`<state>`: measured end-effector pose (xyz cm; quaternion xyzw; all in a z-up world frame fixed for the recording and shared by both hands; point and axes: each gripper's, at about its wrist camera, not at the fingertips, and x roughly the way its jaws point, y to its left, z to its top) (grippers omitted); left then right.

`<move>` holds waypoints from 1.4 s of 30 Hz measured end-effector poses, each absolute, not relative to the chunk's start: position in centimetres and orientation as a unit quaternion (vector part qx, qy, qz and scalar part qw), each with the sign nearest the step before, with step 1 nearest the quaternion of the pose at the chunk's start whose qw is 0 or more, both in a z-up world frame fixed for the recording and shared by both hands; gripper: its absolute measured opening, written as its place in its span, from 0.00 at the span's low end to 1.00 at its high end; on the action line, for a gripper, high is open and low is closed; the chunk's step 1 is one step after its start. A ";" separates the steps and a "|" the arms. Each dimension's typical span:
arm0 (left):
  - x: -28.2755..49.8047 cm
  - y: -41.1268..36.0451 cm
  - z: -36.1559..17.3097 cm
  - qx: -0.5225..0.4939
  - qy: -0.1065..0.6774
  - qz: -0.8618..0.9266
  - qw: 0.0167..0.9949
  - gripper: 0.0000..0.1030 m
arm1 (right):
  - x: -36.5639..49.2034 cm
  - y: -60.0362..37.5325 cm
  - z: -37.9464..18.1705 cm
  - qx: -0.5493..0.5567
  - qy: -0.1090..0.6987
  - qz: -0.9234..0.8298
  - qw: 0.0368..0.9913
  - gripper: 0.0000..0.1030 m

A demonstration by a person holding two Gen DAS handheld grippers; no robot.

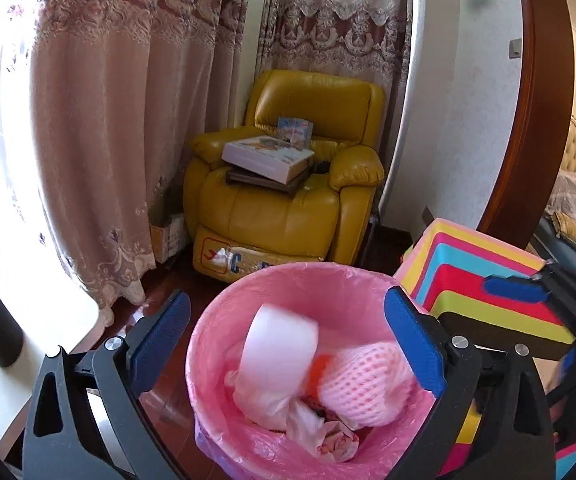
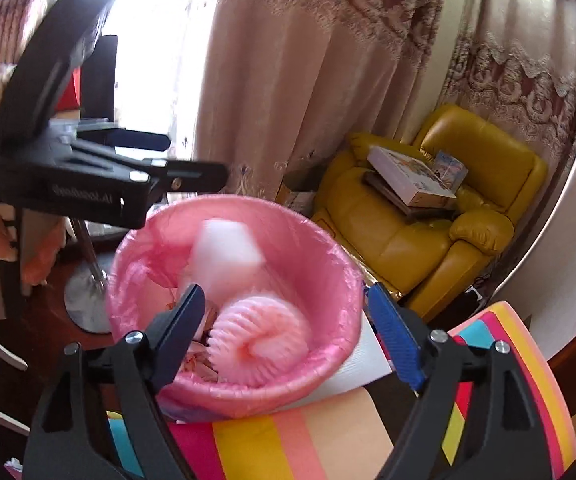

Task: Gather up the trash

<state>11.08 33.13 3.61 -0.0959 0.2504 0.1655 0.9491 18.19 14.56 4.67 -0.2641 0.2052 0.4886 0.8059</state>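
A bin lined with a pink bag (image 1: 208,332) (image 2: 335,276) stands on the floor below both grippers. Inside it, a blurred white foam piece (image 1: 280,348) (image 2: 228,252) lies over crumpled white wrappers, touching neither gripper. Beside it is a pink foam fruit net (image 1: 367,384) (image 2: 260,332). My left gripper (image 1: 288,308) is open above the bin, its blue pads wide apart with nothing between them. My right gripper (image 2: 288,296) is open over the bin's near rim and holds nothing. The right wrist view shows the left gripper (image 2: 196,156) from the side at upper left.
A yellow leather armchair (image 1: 288,208) (image 2: 427,240) with books on its seat stands behind the bin, against long lace curtains (image 1: 108,120). A stack of bright striped mats (image 1: 487,280) (image 2: 307,440) sits right of the bin. A metal stand base (image 2: 84,296) is to its left.
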 end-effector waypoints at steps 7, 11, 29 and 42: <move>7.0 30.9 5.5 -0.058 0.203 0.195 0.958 0.94 | 16.0 8.1 9.4 -0.223 0.177 0.481 0.829 0.89; 3.7 29.1 7.6 -0.033 0.170 0.221 0.960 0.94 | 14.4 4.9 12.5 -0.178 0.168 0.481 0.842 0.95; -5.9 20.3 4.5 -0.065 0.177 0.226 0.956 0.94 | 7.5 -2.0 9.6 -0.122 0.202 0.488 0.840 0.95; -6.0 16.9 2.5 -0.041 0.205 0.202 0.957 0.94 | 7.4 -2.8 5.2 -0.124 0.227 0.461 0.849 0.95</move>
